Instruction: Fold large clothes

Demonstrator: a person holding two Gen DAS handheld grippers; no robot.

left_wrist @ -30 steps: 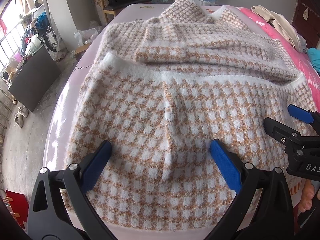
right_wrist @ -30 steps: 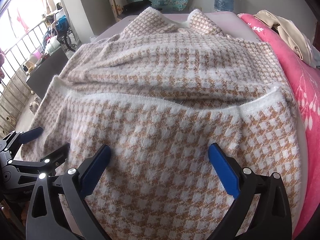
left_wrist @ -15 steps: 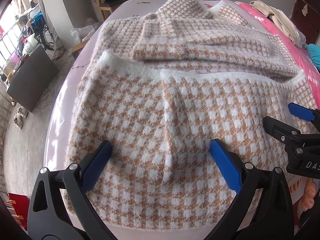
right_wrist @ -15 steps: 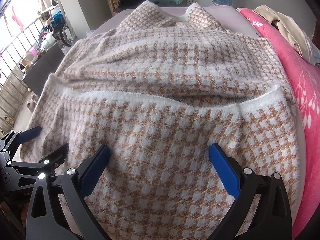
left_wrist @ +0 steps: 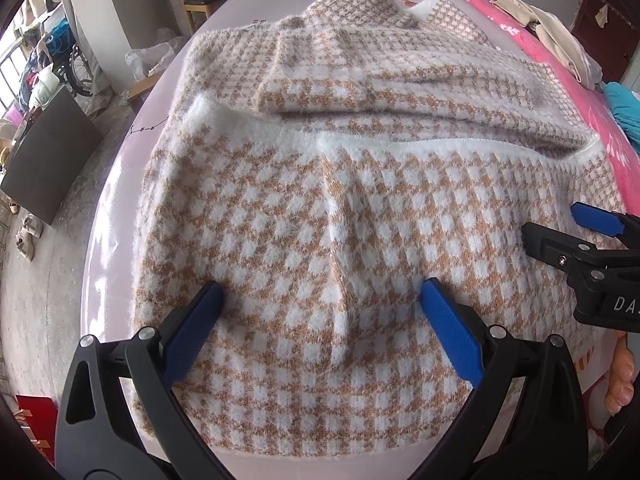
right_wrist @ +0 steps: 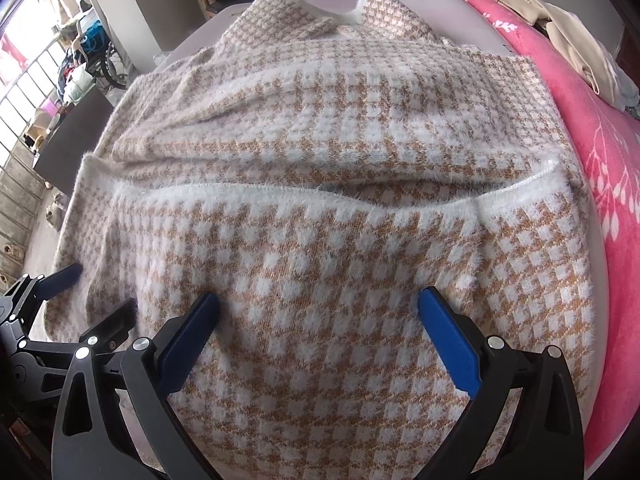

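Fuzzy tan-and-white checked knit, the sweater (left_wrist: 340, 208) lies spread over the lilac bed (left_wrist: 116, 208) ahead of both pairs of fingers, its lower part doubled up so the white hem (right_wrist: 280, 194) crosses the middle, likely one fold made. The left gripper (left_wrist: 320, 304) and right gripper (right_wrist: 318, 308) hang released, fingers spread wide and grasping nothing, over the near folded edge, seemingly placed to pinch it for another fold.
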